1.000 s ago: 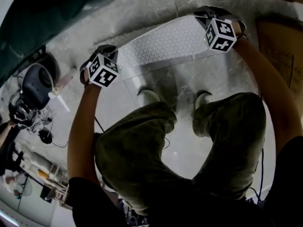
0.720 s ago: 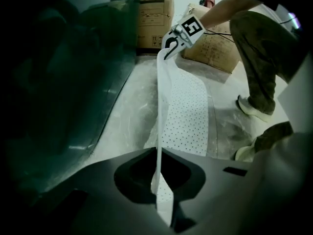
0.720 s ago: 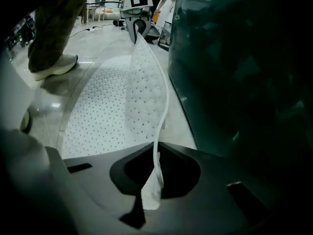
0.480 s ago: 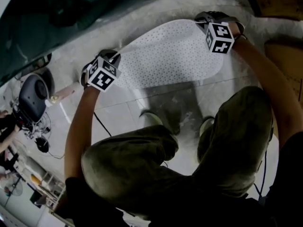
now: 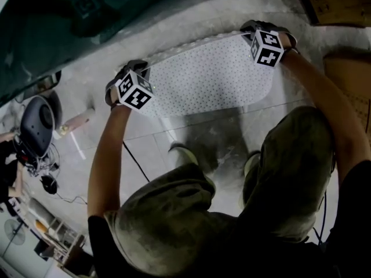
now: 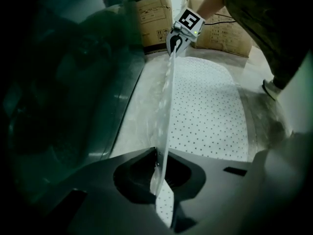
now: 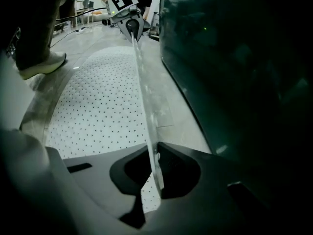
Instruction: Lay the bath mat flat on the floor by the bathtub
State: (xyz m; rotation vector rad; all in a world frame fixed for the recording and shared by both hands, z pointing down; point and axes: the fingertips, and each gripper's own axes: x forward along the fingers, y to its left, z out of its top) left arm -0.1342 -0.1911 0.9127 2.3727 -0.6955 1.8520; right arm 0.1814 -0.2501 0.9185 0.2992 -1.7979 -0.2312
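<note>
The white bath mat (image 5: 211,77), dotted with small holes, is stretched between my two grippers low over the pale tiled floor beside the dark green bathtub (image 5: 64,22). My left gripper (image 5: 128,80) is shut on the mat's left end. My right gripper (image 5: 255,30) is shut on its right end. In the left gripper view the mat (image 6: 210,106) runs from my left gripper (image 6: 159,168) to the far gripper, its near half lying on the floor. The right gripper view shows the mat (image 7: 102,102) the same way from my right gripper (image 7: 151,163), with the tub wall (image 7: 234,62) close on the right.
Cardboard boxes (image 5: 336,4) stand at the right end of the tub (image 6: 156,18). The person's shoes (image 5: 185,152) and bent legs are just behind the mat. Cables, a round black device (image 5: 37,120) and a tube (image 5: 75,120) lie on the floor at the left.
Both grippers have come down with the mat. It hung edge-on a second ago and now spreads wide over the floor. The person has crouched lower.
</note>
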